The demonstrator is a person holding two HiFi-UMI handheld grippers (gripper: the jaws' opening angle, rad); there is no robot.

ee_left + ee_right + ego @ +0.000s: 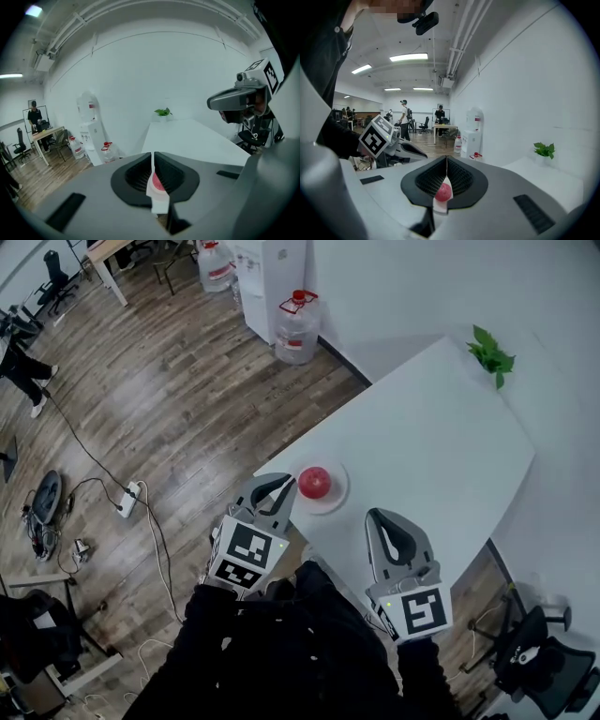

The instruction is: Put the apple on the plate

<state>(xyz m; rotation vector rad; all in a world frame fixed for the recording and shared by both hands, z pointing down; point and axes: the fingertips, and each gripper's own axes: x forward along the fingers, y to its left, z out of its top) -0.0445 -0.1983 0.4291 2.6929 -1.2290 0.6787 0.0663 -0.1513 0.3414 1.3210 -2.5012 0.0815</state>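
A red apple [314,482] rests on a small white plate [337,496] near the corner of the white table [441,437]. My left gripper [281,497] hovers just left of the plate, jaws shut with nothing between them. My right gripper [381,519] hangs to the right of the plate, also shut and empty. In the left gripper view the apple [158,183] and plate [160,198] show through the slit below the closed left gripper [153,161]. Under the shut right gripper [446,169], the right gripper view catches the apple [443,191] as well.
A small green plant [490,353] stands at the table's far corner. Beyond the table are a water dispenser [272,277] and a water bottle [298,326]. A power strip [128,499] with cables lies on the wooden floor. An office chair [536,652] is at the lower right.
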